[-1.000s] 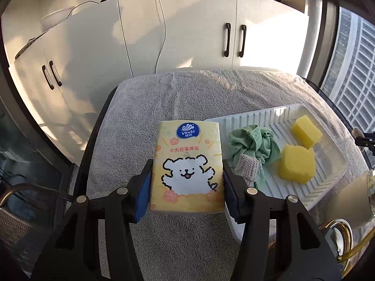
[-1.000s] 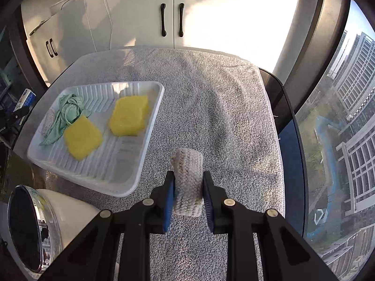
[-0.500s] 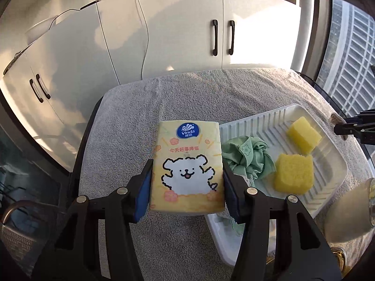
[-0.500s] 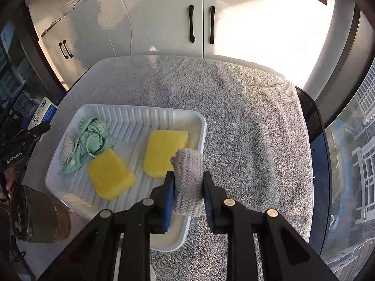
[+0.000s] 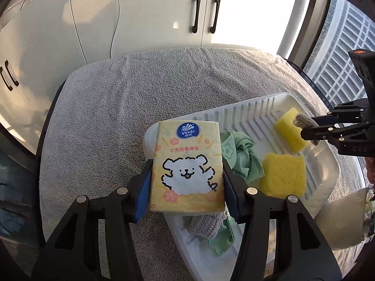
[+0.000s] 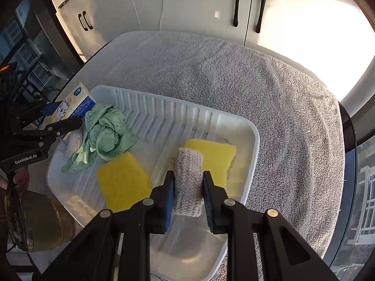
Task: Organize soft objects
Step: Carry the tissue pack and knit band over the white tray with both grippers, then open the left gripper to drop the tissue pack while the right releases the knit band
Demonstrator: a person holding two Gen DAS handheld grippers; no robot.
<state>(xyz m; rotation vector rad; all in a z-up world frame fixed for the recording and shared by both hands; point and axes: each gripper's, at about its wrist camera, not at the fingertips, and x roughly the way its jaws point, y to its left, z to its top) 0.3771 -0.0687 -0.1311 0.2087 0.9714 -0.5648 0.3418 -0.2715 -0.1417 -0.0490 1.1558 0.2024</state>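
While the left gripper (image 5: 186,175) is clamped on a yellow tissue pack (image 5: 186,167) over the near left corner of the white tray (image 6: 254,140), the right gripper (image 6: 188,190) pinches a grey knitted roll (image 6: 189,182) above the tray's right side. Inside lie two yellow sponges (image 6: 123,181) and a green cloth (image 6: 105,133), on a grey towel (image 6: 234,75).

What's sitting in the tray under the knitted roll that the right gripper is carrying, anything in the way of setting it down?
Partly. The knitted roll in the right gripper hangs over the white tray with one yellow sponge just behind it. Bare tray floor shows between the two sponges.
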